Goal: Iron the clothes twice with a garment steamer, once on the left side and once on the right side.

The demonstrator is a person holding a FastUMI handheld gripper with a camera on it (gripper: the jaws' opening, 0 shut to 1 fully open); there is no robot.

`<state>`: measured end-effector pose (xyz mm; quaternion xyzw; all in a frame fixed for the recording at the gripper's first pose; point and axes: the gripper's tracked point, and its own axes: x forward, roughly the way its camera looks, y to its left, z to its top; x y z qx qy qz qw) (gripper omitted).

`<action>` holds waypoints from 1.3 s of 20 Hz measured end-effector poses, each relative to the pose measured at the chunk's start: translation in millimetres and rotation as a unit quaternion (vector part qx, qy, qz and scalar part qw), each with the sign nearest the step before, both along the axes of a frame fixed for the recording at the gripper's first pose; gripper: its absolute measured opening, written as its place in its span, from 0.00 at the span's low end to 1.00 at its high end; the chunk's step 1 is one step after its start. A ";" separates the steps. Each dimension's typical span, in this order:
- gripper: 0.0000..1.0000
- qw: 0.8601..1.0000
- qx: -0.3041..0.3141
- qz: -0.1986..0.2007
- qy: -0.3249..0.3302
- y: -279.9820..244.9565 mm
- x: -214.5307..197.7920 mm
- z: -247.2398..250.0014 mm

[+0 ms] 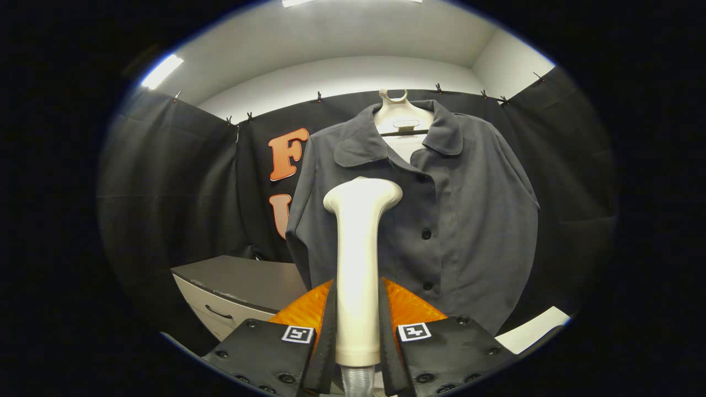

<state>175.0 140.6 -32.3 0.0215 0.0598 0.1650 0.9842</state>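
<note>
A white garment steamer [357, 259] stands upright between my fingers, and my gripper [357, 309] is shut on its handle. Its head [362, 197] points toward a dark grey buttoned shirt [458, 220] hanging on a white hanger [402, 118] just beyond. The steamer head sits in front of the shirt's left chest panel, beside the button placket. I cannot tell whether the head touches the fabric. A ribbed hose [357, 380] leaves the bottom of the handle.
A grey cabinet [242, 286] with a drawer handle stands low to the left of the shirt. A white surface edge [532, 330] shows low on the right. Black cloth walls close in the booth behind the shirt.
</note>
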 end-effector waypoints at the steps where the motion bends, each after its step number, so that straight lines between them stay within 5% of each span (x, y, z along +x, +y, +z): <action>1: 0.42 1.000 0.000 -0.001 0.005 -0.3 -3.2 -6.8; 26: 0.42 0.993 -0.033 -0.027 0.112 -21.9 -53.9 -140.6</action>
